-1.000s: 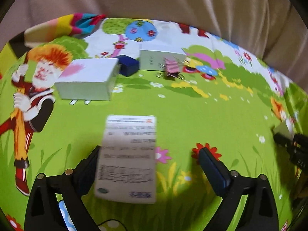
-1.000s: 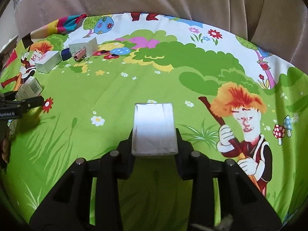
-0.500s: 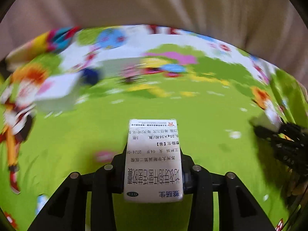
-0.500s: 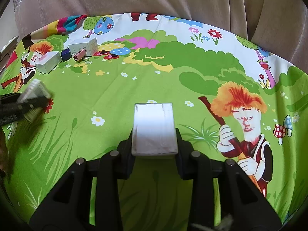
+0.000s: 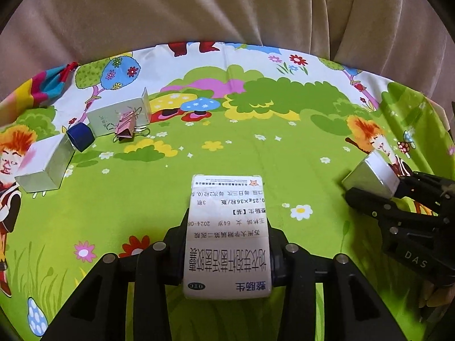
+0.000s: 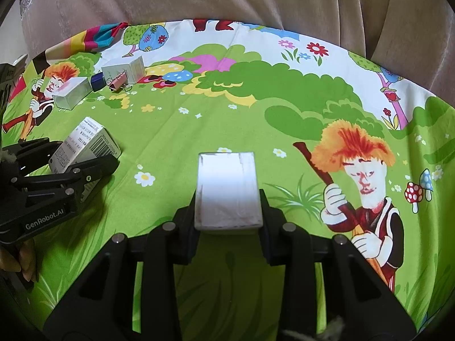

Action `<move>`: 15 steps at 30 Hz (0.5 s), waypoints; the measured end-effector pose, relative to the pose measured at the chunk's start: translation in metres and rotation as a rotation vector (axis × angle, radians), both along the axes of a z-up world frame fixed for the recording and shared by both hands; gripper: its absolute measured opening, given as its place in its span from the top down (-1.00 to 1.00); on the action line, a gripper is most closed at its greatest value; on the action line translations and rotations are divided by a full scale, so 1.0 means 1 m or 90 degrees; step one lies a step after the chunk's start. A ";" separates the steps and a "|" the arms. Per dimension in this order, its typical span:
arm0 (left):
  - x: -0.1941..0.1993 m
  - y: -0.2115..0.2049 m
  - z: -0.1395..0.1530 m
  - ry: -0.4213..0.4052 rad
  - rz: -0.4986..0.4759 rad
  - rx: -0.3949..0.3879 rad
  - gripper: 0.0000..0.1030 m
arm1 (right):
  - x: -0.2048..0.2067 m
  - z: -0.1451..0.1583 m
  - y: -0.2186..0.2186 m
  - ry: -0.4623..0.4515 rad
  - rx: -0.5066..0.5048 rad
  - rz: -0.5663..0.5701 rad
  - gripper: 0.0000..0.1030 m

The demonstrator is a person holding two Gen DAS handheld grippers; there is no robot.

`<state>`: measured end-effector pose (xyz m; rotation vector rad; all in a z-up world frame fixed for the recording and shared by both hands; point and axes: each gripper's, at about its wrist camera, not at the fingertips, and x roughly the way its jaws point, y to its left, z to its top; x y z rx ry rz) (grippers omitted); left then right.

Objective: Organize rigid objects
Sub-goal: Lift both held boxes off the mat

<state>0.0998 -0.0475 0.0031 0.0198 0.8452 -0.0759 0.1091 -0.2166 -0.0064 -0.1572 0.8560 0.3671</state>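
Note:
My left gripper (image 5: 227, 244) is shut on a white medicine box with a printed label (image 5: 227, 227), held above the cartoon-print cloth. It also shows in the right wrist view (image 6: 85, 145). My right gripper (image 6: 227, 216) is shut on a plain white box (image 6: 227, 190), seen at the right in the left wrist view (image 5: 372, 176). At the far left of the cloth lie a white box (image 5: 45, 164), a dark blue cube (image 5: 80, 137), a pale green box (image 5: 119, 115) and a pink binder clip (image 5: 126, 126).
The colourful cloth (image 5: 256, 147) covers the surface, with beige fabric (image 5: 227, 14) behind its far edge. The two grippers are side by side over the near half of the cloth.
My left gripper has closed on the labelled medicine box, lifted it and swung right. My right gripper has held its white box still.

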 end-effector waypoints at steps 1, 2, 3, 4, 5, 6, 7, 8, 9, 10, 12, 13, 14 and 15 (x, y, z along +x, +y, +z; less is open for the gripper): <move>0.001 0.000 0.000 0.000 0.001 -0.002 0.19 | 0.000 0.000 0.000 0.000 0.000 0.000 0.24; 0.003 0.000 -0.001 0.000 0.001 -0.004 0.19 | 0.000 0.000 0.000 0.000 0.000 0.000 0.24; 0.003 0.000 -0.001 0.000 0.003 -0.004 0.19 | 0.000 0.000 0.000 0.000 0.000 0.000 0.24; 0.003 -0.001 -0.001 0.000 0.004 0.000 0.19 | 0.000 0.000 0.000 0.000 0.000 0.000 0.24; 0.003 -0.001 -0.001 0.000 0.006 0.004 0.18 | 0.000 0.000 0.000 0.000 0.000 0.000 0.24; 0.002 -0.002 -0.001 0.000 0.009 0.008 0.18 | 0.000 0.000 0.000 0.000 0.002 -0.001 0.24; 0.002 -0.002 -0.001 -0.001 0.013 0.013 0.17 | 0.000 0.000 -0.001 0.000 0.003 -0.001 0.24; 0.002 -0.001 -0.001 -0.001 0.017 0.014 0.17 | 0.001 0.000 -0.001 0.001 0.005 -0.002 0.24; 0.002 0.000 -0.001 -0.001 0.021 0.013 0.17 | 0.001 0.000 -0.002 0.001 0.006 -0.003 0.24; 0.002 0.002 -0.001 0.000 0.029 0.010 0.17 | 0.001 0.000 -0.002 0.001 0.006 -0.004 0.24; 0.003 0.004 -0.002 0.000 0.042 0.007 0.17 | 0.000 0.000 -0.001 0.000 0.004 -0.004 0.24; 0.003 0.006 -0.001 -0.001 0.051 0.007 0.18 | 0.000 0.000 -0.001 -0.001 0.002 -0.004 0.24; 0.003 0.006 -0.002 -0.001 0.058 0.009 0.18 | 0.000 0.000 0.000 -0.002 0.000 -0.005 0.25; 0.003 0.006 -0.001 -0.001 0.070 0.015 0.19 | 0.000 0.000 0.000 -0.002 -0.001 -0.005 0.25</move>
